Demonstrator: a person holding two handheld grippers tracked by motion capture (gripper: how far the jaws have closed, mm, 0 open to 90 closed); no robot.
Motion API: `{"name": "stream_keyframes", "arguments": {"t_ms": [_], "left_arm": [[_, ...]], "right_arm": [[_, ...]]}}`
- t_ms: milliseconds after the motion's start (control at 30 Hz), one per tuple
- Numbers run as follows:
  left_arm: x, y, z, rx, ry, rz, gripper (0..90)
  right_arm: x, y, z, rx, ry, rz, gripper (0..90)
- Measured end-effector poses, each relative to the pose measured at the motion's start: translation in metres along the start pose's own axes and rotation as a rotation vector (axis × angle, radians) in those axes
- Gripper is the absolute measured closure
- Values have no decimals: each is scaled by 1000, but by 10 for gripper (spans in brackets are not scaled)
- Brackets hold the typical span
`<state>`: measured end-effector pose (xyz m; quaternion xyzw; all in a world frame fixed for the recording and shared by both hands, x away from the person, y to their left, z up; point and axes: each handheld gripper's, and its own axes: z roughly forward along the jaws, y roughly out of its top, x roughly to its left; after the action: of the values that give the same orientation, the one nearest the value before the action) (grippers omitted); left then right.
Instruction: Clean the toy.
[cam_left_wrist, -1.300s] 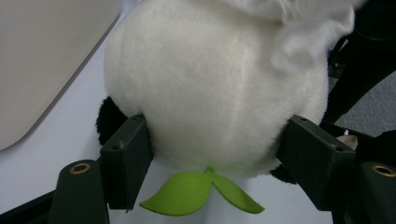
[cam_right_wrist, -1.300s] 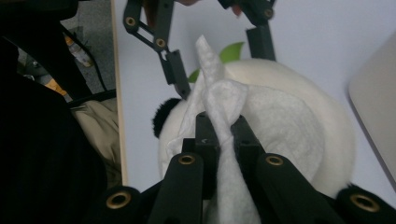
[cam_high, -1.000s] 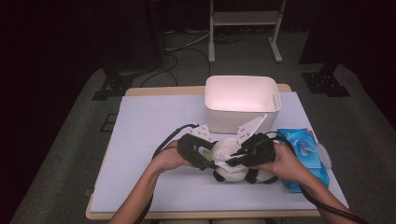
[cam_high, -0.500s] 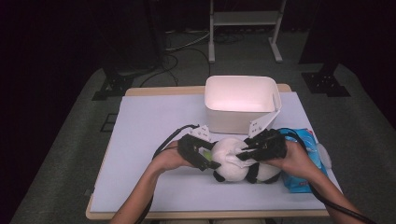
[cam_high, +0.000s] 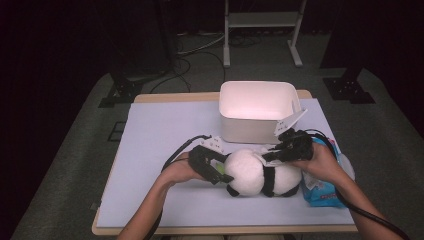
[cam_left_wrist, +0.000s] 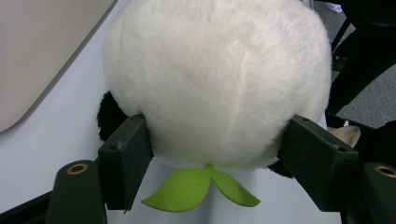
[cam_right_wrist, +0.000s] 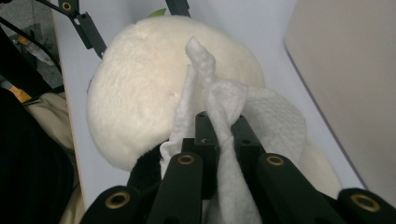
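1. Panda plush (cam_high: 260, 174) lies near the worktop's (cam_high: 160, 130) front edge, just before the white bin (cam_high: 255, 112).
2. Left tool (cam_left_wrist: 217, 154) clamps its head; right tool (cam_right_wrist: 219, 126) pinches a white wipe (cam_right_wrist: 219, 105) on the plush.
3. Likely wiping; next, stroke along the fur.
4. Open room lies left; wipe pack (cam_high: 325, 187) crowds the right edge.

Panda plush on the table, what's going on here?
A person is wiping it. The left gripper clamps the panda plush by its white head, holding it down on the table. The right gripper is shut on a white wipe laid across the plush's back. A white bin stands behind, a blue wipe pack to the right.
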<state>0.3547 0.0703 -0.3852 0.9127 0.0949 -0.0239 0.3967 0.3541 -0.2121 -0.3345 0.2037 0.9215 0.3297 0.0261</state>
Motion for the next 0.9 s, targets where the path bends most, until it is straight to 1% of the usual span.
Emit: {"name": "stream_keyframes", "arguments": {"t_ms": [67, 233, 400, 500, 567, 633, 667, 733, 800, 900], "left_arm": [[0, -2, 1, 3, -6, -7, 250], [0, -10, 4, 23, -21, -16, 202], [-3, -15, 3, 32, -36, -19, 188], [-5, -16, -1, 21, -43, -24, 178], [-6, -15, -4, 3, -48, -29, 178], [-7, -14, -6, -2, -49, -27, 178], [-7, -14, -6, -8, -53, -32, 178], [-6, -12, -7, -15, -57, -29, 173], [-6, -10, -6, -27, -70, -36, 173], [-6, -8, -3, -20, -79, -44, 165]], "right_arm": [[3, -3, 1, -2, -1, 4, 835], [14, -5, 4, 8, 5, -23, 835], [27, -5, 6, 15, 1, -50, 836], [33, -7, 7, 12, 13, -61, 836], [36, -7, 8, 11, 20, -64, 836], [38, -7, 9, 11, 25, -66, 836], [40, -7, 9, 15, 25, -68, 836], [42, -8, 9, 17, 23, -70, 836], [44, -8, 9, 20, 25, -72, 837], [48, -9, 10, 26, 30, -87, 837]]}}
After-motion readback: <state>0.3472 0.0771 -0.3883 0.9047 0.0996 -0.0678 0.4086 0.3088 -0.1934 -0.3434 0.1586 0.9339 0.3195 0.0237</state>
